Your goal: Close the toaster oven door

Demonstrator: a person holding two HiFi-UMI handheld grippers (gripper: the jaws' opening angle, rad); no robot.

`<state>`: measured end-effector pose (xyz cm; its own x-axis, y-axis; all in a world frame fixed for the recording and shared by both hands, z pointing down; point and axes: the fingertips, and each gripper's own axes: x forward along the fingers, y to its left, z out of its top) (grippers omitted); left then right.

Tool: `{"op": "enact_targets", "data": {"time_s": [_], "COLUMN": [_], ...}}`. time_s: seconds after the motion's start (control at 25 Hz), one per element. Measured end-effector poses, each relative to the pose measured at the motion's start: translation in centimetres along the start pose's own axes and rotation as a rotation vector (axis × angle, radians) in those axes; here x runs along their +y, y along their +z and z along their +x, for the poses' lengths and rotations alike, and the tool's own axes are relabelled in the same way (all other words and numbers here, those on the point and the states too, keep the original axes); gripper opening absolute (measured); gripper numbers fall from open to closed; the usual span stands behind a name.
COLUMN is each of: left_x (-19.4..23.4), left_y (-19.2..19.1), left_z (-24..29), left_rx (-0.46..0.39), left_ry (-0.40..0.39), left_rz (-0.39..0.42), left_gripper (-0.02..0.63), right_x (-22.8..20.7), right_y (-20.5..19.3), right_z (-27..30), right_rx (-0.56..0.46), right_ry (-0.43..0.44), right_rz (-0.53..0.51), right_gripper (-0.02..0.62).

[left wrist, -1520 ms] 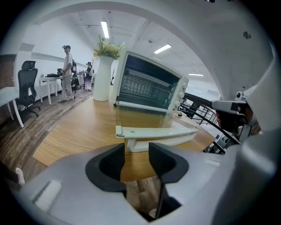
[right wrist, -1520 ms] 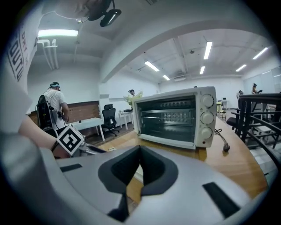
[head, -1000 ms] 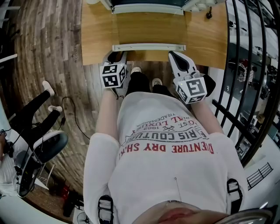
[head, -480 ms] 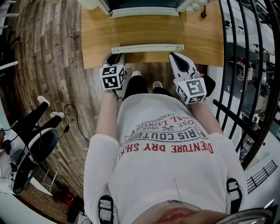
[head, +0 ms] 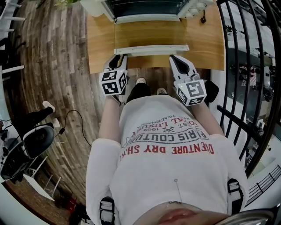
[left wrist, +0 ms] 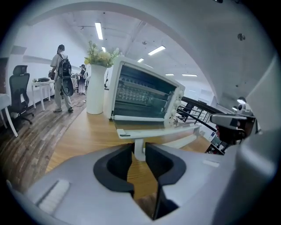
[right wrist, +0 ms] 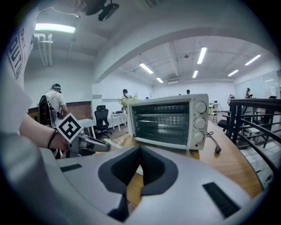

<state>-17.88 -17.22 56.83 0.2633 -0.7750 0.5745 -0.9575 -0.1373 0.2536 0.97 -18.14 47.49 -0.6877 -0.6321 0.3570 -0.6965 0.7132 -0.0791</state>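
Note:
A white toaster oven [head: 147, 9] stands at the back of the wooden table [head: 99, 39]. Its glass door [head: 151, 33] lies open and flat, with the white handle bar [head: 151, 48] towards me. My left gripper [head: 119, 59] is at the bar's left end. In the left gripper view its pads [left wrist: 138, 147] press on the handle's white post [left wrist: 139, 151]. My right gripper [head: 174, 59] is just short of the bar's right end. Its tips [right wrist: 139, 149] meet, with nothing between them. The oven [right wrist: 169, 121] fills the middle of the right gripper view.
A tall white vase [left wrist: 95, 88] with flowers stands left of the oven. A black cord and plug [right wrist: 216, 149] lie to its right. A black railing [head: 246, 66] runs along the right side. An office chair [head: 30, 140] stands on the floor at the left, and people [left wrist: 61, 79] walk far behind.
Both grippers have moved a little forward over the table's near edge towards the door handle. The door still lies open and flat.

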Motion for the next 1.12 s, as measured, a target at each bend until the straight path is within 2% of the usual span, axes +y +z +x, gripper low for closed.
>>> {"op": "enact_targets", "data": {"time_s": [0.48,1.12], "left_x": [-0.7,-0.7], "left_y": [5.9,12.1], "left_z": [-2.1,-2.3], "left_rx": [-0.149,-0.252], "left_ry": [-0.025,-0.067], "left_rz": [0.069,0.144], "left_gripper": [0.106,0.112], "right_x": [-0.6,-1.2], "right_y": [2.5,6.6], "right_z": [-0.1,1.1], "right_rx": [-0.053,-0.156], "right_ry": [-0.034,-0.093], "right_rz": [-0.019,-0.065], "right_gripper": [0.005,0.005]}}
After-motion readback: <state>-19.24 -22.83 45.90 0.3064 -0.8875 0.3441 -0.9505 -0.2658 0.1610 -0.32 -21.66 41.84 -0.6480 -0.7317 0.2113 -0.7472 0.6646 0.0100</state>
